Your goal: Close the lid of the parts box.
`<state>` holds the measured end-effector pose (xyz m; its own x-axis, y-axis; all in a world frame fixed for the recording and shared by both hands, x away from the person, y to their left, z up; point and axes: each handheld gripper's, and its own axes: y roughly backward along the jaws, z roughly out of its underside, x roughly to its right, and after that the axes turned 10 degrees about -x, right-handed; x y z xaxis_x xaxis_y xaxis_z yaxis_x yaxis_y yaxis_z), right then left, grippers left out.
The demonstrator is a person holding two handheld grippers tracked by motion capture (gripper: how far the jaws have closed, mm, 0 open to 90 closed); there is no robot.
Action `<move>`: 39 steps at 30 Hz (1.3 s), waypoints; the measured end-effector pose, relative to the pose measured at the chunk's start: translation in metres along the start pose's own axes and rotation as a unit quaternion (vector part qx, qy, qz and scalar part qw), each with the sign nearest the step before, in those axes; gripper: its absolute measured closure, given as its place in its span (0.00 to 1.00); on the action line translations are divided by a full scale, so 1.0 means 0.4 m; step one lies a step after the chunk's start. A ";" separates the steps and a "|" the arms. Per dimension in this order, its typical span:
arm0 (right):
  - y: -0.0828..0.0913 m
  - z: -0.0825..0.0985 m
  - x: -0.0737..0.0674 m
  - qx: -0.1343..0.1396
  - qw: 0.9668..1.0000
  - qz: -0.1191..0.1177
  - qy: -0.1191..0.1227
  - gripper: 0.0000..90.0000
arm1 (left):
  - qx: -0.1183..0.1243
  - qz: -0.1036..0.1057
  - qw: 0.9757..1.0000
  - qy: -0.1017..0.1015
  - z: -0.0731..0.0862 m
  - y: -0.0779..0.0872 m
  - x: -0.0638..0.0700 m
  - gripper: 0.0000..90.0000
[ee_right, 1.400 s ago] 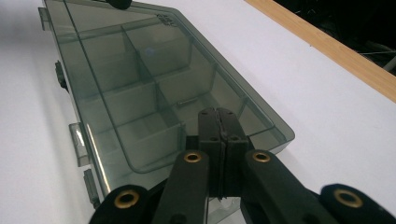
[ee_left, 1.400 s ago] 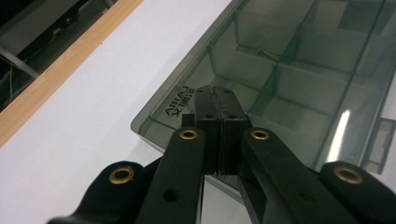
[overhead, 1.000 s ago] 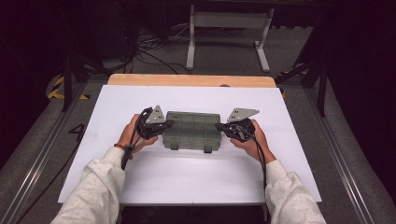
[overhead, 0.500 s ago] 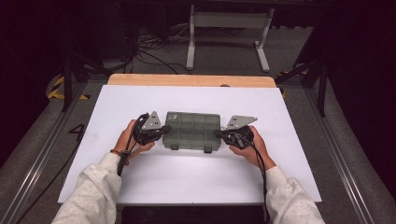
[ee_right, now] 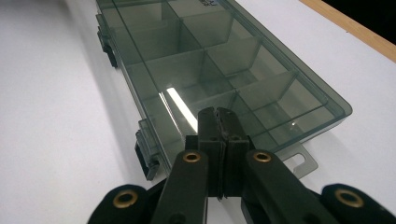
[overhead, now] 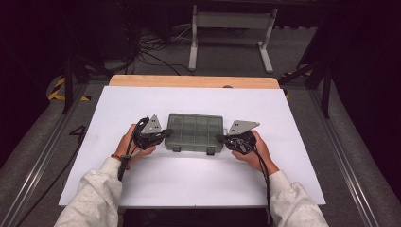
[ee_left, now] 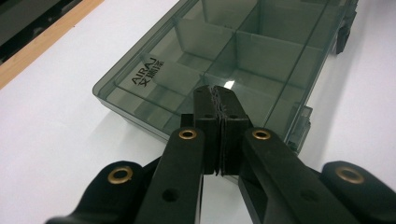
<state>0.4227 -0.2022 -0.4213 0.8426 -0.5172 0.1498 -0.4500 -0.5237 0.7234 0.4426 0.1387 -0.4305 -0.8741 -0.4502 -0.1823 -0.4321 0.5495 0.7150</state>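
Note:
A smoky grey translucent compartment box point(overhead: 194, 132) lies flat and closed at the middle of the white table top, its two latches on the near side. My left gripper point(overhead: 167, 134) is at the box's left end, jaws shut with nothing between them. In the left gripper view the closed fingertips point(ee_left: 218, 95) sit just over the edge of the box point(ee_left: 261, 51). My right gripper point(overhead: 220, 138) is at the right end, also shut and empty. Its tips point(ee_right: 216, 114) reach over the box point(ee_right: 210, 56) near a latch point(ee_right: 145, 158). Whether either tip touches the lid I cannot tell.
The white sheet point(overhead: 142, 184) covers the table, with a wooden strip point(overhead: 194, 81) along the far edge. A metal stand point(overhead: 231, 28) and cables lie on the dark floor beyond. Rails run along both sides of the table.
Both grippers have eased slightly back toward the person while staying at the box's ends. The box keeps its place.

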 end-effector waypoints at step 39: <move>0.011 0.017 -0.014 0.040 0.999 0.027 -0.014 0.90 | 0.043 -0.022 0.999 0.011 0.016 0.022 0.006 0.87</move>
<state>0.4138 -0.2061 -0.4235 0.8086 -0.5642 0.1665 -0.5172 -0.5469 0.6583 0.4355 0.1469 -0.4288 -0.8488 -0.4904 -0.1975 -0.4890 0.5865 0.6456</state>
